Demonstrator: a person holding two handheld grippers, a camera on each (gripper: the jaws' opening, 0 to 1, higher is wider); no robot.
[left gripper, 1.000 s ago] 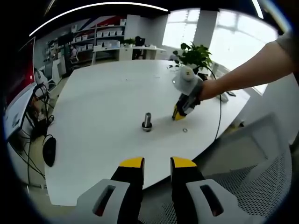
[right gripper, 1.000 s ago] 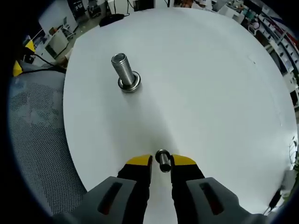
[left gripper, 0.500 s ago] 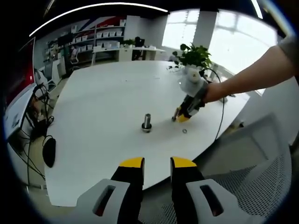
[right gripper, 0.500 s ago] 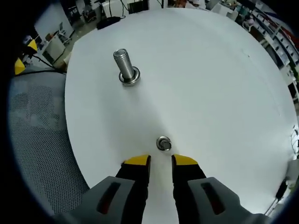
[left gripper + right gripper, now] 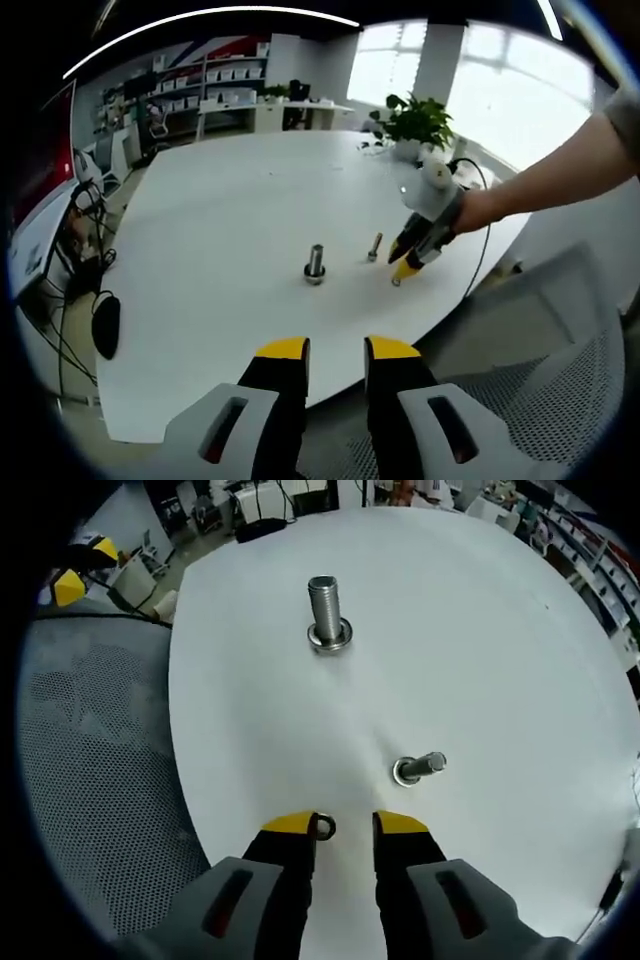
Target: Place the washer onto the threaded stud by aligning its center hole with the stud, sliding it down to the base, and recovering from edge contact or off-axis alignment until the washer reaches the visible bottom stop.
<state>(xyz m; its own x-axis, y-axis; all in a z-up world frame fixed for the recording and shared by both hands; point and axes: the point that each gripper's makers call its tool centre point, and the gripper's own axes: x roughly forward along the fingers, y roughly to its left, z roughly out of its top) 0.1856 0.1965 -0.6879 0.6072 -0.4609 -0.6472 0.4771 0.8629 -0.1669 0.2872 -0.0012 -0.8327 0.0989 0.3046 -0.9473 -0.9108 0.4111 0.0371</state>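
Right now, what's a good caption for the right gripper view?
Open right tool hovers over small washer, two upright studs beyond on white table.

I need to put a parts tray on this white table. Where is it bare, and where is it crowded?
Bare: the wide stretch of white round table beyond the large upright threaded steel stud, toward the shelves. Crowded: the near edge, where the small steel bolt, small steel washer and right claw cluster beside the stud.

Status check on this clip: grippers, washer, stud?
Right gripper open, tips at the washer on the table. Left gripper open, hanging back. Large stud upright, bare; small bolt beside the path.
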